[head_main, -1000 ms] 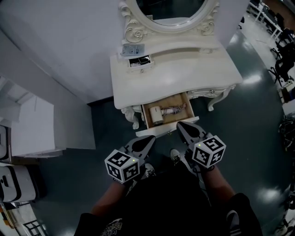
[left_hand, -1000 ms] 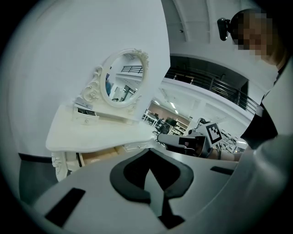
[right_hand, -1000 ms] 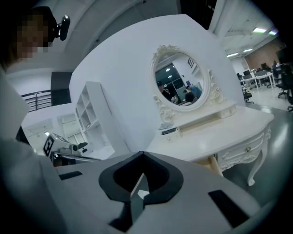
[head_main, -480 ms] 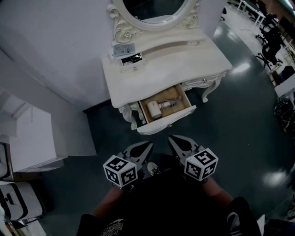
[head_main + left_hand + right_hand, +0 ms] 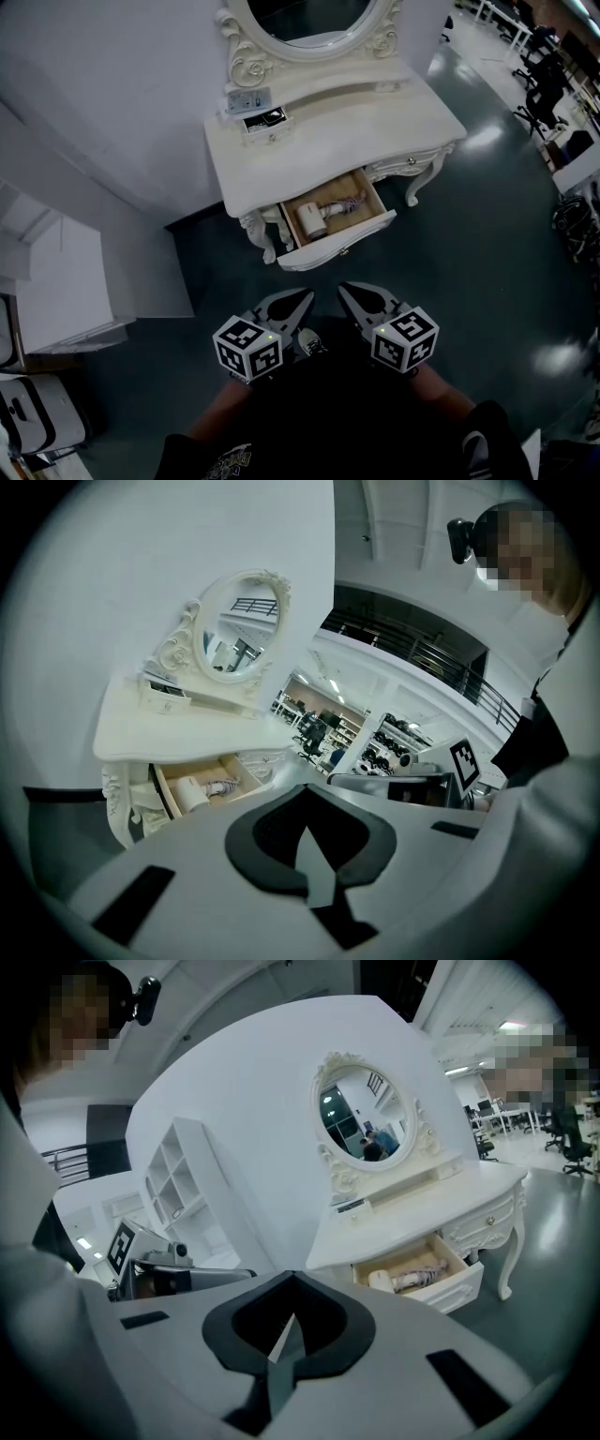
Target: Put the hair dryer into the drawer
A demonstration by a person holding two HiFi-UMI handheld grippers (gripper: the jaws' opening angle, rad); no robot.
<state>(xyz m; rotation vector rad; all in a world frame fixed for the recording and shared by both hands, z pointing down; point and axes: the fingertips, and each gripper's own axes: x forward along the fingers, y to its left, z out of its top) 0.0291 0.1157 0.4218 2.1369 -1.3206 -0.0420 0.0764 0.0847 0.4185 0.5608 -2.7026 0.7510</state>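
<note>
**A:** Both grippers have backed off since a second ago. They were at the drawer front then, and now they sit well apart from it, low in the frame. Head view?

**B:** The hair dryer [image 5: 315, 219] lies inside the open drawer [image 5: 339, 247] of the white dressing table [image 5: 319, 141], mid-frame, barrel to the left and its cord bunched to the right. The left gripper [image 5: 303, 298] and right gripper [image 5: 346, 289] are side by side at lower centre, tips pointing up-frame toward the drawer.

**A:** Left gripper view?

**B:** Jaws pressed together at the tips with nothing between them. The drawer is at lower left, far off, with the dryer [image 5: 194, 792] showing in it.

**A:** Right gripper view?

**B:** Same again: jaws closed and empty. The drawer is at lower right, and the dryer [image 5: 383, 1281] rests on its floor.

**A:** Which step?

**B:** My judgement is that placing is done and this is the retreat. The drawer still stands pulled out. If it needs shutting, one closed tip would go back to the front panel and push squarely, watching that the cord stays inside.
</note>
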